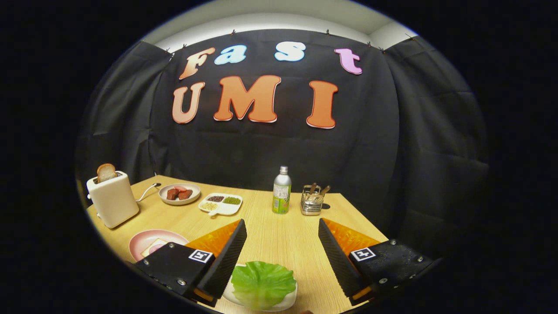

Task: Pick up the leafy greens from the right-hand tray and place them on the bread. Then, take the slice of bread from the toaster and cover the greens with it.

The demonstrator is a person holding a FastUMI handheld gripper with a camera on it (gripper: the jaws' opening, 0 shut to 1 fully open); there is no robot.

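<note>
The hand-held gripper [282, 257] hangs above a light wooden surface [279, 231] with its two black fingers [226, 257] spread wide and nothing between their pads. Low between the fingers, close to their base, lies a leaf of green lettuce [262, 283] on a small white tray [287, 301]. The leaf touches neither finger, though the left finger's lower part sits just beside the leaf's edge.

Just to the left of the left finger, partly hidden behind it, stands a pink plate [148, 242] with a pale slice of bread [153, 247] on it. Farther ahead and to the left is a cream toaster [112, 198], with a browned slice of toast [106, 172] standing upright out of its slot and a white cord [147, 192] trailing from its side.

Beyond the fingers, ahead and a little left, a shallow bowl [179, 194] holds reddish-brown chunks, and beside it a white divided dish [220, 203] carries small heaps of dark, green and pale bits. Straight ahead, well beyond the fingertips, stands a bottle [282, 189] with a silver cap and a green label, and just to its right a wire holder [312, 201] with utensils sticking out.
</note>
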